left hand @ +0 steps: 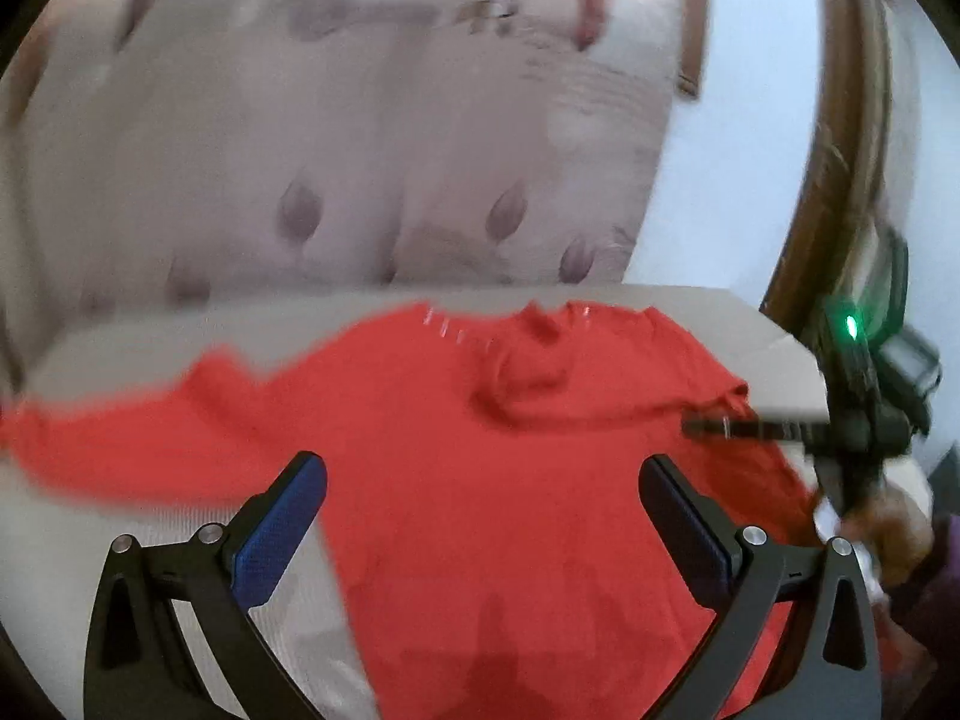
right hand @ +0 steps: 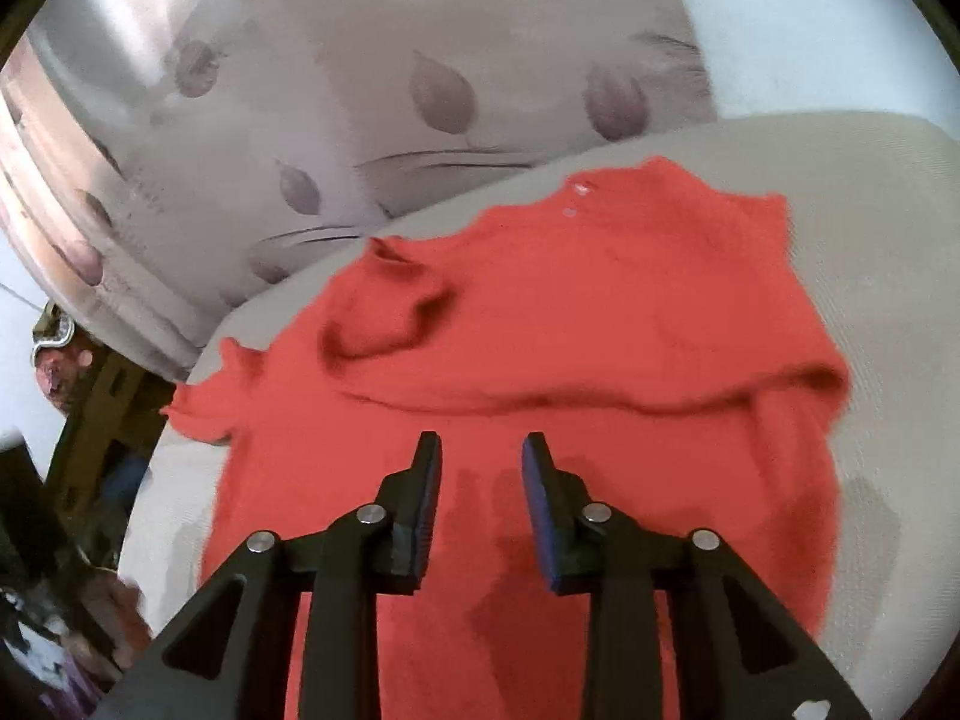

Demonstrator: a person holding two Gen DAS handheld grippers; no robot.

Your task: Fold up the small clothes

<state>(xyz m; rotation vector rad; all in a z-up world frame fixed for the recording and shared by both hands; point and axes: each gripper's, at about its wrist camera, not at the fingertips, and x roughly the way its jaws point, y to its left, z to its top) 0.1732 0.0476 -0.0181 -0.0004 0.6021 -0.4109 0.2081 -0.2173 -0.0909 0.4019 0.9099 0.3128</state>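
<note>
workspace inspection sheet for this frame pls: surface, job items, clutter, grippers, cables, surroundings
Surface: pale grey table, bare around the garment.
Job's things: one red garment lying spread on the table, one edge folded over into a ridge across its middle, one sleeve at the table edge.
Clutter: nothing seen on the table.
Grippers: left gripper jaws wide apart, nothing between them, above the garment. Right gripper jaws narrowly apart, nothing between them, over the garment; it shows in the left wrist view with a green light on.
Cables: nothing seen.
Surroundings: leaf-patterned sofa behind the table, wooden frame at the side; images blurred.
</note>
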